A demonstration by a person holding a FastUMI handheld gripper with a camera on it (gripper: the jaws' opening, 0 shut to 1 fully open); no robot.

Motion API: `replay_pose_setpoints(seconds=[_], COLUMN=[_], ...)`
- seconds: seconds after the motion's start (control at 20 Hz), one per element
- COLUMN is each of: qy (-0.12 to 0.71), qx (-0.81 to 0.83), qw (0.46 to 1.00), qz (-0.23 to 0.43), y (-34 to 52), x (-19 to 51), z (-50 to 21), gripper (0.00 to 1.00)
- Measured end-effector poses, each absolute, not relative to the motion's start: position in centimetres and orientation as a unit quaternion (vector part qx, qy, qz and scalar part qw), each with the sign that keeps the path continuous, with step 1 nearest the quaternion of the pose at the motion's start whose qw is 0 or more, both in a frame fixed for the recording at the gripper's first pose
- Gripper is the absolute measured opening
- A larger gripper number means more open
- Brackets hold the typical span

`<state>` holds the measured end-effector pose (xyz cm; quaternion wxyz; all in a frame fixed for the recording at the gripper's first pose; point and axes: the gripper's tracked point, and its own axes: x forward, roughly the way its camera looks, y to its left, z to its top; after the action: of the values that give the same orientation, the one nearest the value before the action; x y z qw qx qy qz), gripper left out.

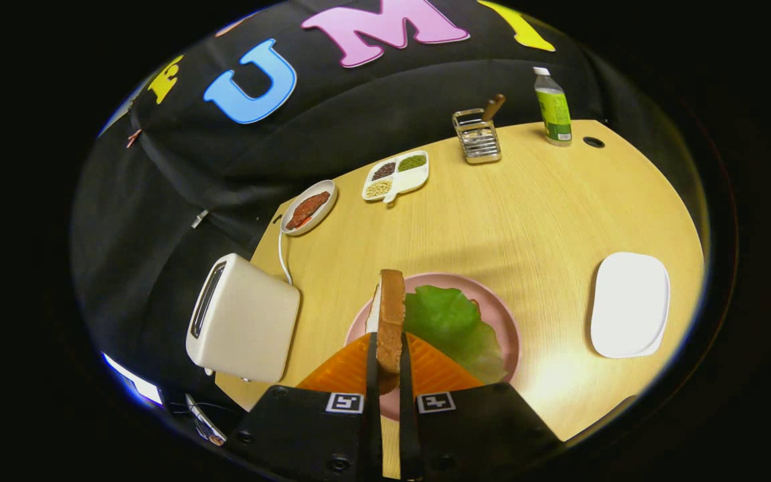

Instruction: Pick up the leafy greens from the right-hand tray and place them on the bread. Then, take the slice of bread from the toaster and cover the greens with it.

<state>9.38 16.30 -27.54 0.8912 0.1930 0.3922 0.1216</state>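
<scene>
The slice of bread (391,321) stands on edge between the two orange fingers (345,368) of the gripper (386,365), which are clamped on its flat sides. It hangs above the pink plate (502,321), just beside the leafy greens (456,328) lying on that plate; whatever lies under the greens is hidden. The white toaster (245,328) sits on the wooden table (526,214) to the left of the plate, its cord running back toward a small oval dish of reddish food (308,209). Right of the plate lies a white tray (630,304). Farther back stand a divided dish of grains (395,175), a wire rack (477,137) and a green-labelled bottle (553,107).
</scene>
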Motion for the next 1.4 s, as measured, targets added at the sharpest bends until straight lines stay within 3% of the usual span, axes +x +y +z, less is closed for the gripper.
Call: replay_pose_setpoints(seconds=[0.1,0.25,0.55,0.6,0.9,1.4], qy=[0.399,0.404,0.399,0.395,0.333,0.128], qx=[0.197,0.189,0.160,0.155,0.114,0.034], qw=[0.889,0.892,0.902,0.904,0.935,0.990], qz=[0.108,0.078,0.050,0.049,0.036,-0.049], y=[15.1,13.0,10.6,10.3,7.2,-1.1], x=[9.4,9.3,8.6,8.4,7.2,2.9], z=[-28.4,-29.3,-29.2,-28.9,-24.0,-9.8], gripper=[0.16,0.28,0.81,0.97,0.99,0.99])
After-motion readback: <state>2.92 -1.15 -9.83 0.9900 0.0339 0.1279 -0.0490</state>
